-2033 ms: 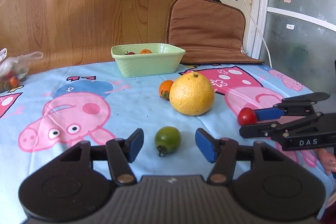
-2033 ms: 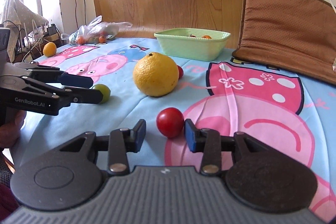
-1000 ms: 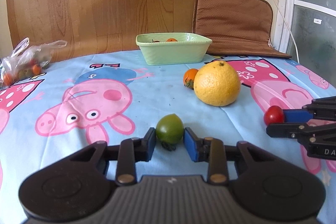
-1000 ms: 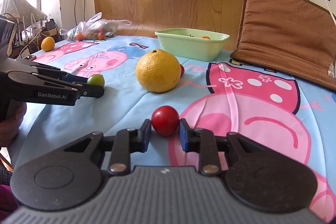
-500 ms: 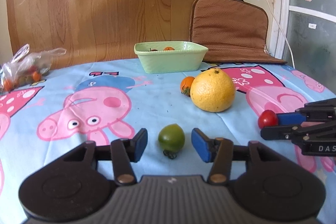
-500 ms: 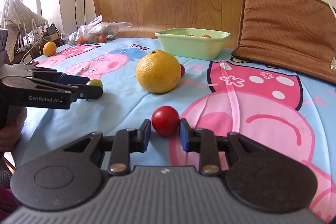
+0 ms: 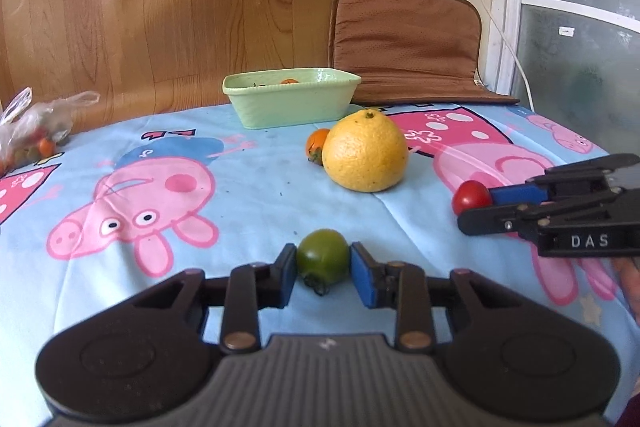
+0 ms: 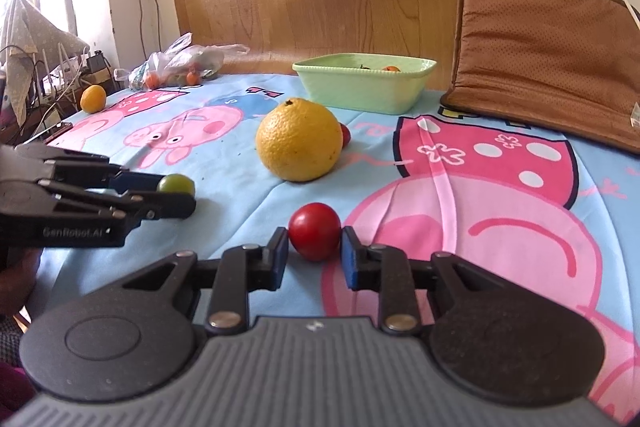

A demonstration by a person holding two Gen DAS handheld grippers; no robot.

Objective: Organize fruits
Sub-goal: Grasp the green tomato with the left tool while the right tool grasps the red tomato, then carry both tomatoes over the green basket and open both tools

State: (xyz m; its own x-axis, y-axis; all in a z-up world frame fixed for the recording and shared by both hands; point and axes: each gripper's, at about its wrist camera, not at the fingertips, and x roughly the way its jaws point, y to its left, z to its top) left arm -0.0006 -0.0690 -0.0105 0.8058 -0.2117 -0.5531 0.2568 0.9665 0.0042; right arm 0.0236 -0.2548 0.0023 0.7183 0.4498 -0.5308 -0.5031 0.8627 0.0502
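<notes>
My left gripper (image 7: 323, 273) is shut on a small green tomato (image 7: 323, 261), low over the cartoon tablecloth. It also shows in the right wrist view (image 8: 176, 183). My right gripper (image 8: 315, 255) is shut on a red tomato (image 8: 315, 235), which also shows in the left wrist view (image 7: 471, 195). A large yellow orange (image 7: 365, 155) sits mid-table with a small orange tomato (image 7: 317, 143) behind it. A pale green dish (image 7: 290, 97) at the back holds a few small fruits.
A brown cushion (image 7: 404, 45) leans against the wall at the back right. A plastic bag of small fruits (image 8: 180, 65) lies at the far left, with a loose orange fruit (image 8: 93, 99) near the table's left edge. A wooden board stands behind the table.
My left gripper opened off the green tomato half a second ago and has shut on it again. My right gripper has stayed shut on the red tomato.
</notes>
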